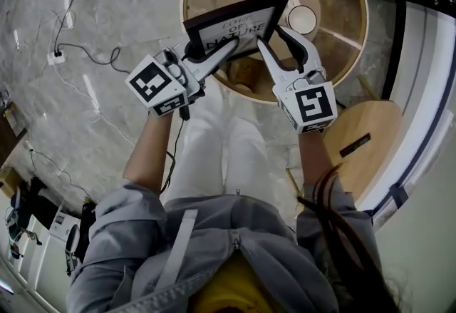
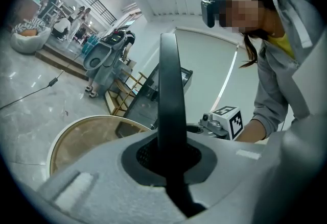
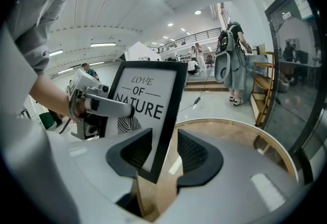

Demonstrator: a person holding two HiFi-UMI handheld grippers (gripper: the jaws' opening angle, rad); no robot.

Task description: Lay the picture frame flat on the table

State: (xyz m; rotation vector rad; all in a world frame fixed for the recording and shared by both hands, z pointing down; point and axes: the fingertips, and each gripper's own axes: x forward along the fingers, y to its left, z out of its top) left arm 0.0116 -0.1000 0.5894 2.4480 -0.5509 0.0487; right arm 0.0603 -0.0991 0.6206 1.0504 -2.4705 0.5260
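Picture frame hangs tilted over the round table, pinched by the left gripper, the right gripper spread about its corner; best lowered slowly, near edge first.

picture frame: 1 | left tool + right tool: 2 | table: 1 | cup: 1

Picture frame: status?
Left gripper shut on picture frame edge. Right gripper open around it. Frame tilted over table, not flat. White cup beside its corner.
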